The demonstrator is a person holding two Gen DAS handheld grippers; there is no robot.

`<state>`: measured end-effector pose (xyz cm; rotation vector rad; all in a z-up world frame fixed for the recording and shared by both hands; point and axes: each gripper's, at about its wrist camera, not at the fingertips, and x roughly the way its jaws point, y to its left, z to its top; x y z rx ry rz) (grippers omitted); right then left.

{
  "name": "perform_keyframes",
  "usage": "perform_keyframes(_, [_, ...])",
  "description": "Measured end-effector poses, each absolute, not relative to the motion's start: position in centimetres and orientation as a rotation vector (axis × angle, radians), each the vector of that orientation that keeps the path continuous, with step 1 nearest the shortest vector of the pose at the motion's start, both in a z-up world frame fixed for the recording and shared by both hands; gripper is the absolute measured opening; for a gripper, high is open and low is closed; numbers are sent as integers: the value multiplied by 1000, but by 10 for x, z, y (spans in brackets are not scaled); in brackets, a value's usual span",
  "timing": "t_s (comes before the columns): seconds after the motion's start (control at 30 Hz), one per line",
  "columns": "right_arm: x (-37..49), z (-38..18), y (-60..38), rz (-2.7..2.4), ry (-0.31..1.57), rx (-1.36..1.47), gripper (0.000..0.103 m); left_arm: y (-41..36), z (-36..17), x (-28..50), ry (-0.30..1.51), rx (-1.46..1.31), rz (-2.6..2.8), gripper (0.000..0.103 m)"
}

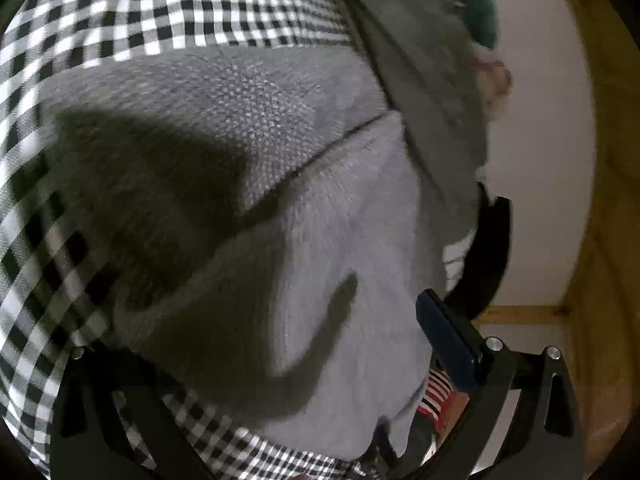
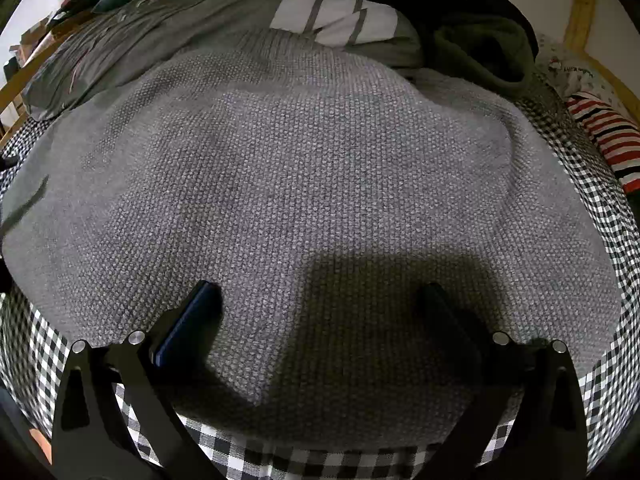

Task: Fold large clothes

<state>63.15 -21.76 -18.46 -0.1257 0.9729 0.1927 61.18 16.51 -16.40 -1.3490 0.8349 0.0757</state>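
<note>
One grey knitted sweater (image 2: 304,184) lies spread flat over a black-and-white checked bedsheet (image 2: 600,216), filling most of the right wrist view. Behind it, going left to right, are one dark grey garment (image 2: 120,40) with thin pinkish lines, one white pillow (image 2: 340,16) with grey stripes, one dark olive and black heap of clothing (image 2: 480,40), and one red, white and black striped garment (image 2: 608,136) at the far right edge.

In the left wrist view the same sweater (image 1: 248,128) shows a raised fold (image 1: 360,240) of paler knit lying over its body, with the checked sheet (image 1: 120,12) around it (upper left and along the bottom). Much here is hard to read: the picture is blurred at the upper right, where a green shape and a pinkish patch cannot be identified, and the left finger is buried in dark shadow under the cloth.

The left gripper (image 1: 360,344) sits tilted, with knit fabric draped between its fingers; only the right blue-padded finger (image 1: 448,344) shows clearly, so whether it pinches the cloth cannot be told. The right gripper (image 2: 320,312) hovers low over the sweater's near hem, level, fingers set wide apart, its shadow on the knit.
</note>
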Motion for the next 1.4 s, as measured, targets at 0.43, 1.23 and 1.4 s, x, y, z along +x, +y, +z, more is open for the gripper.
perform_keyframes(0.43, [634,-185,-217,196,986,-127,101,188,-156,610,717,-1405,-91,29])
perform_keyframes(1.23, [640,-157,-268,124,894,-54,100,87,-15,628,632,-645,-252,21])
perform_keyframes(1.4, [656,-185,-272,182,972,-149,101,34,13,638,614,-487,-300,21])
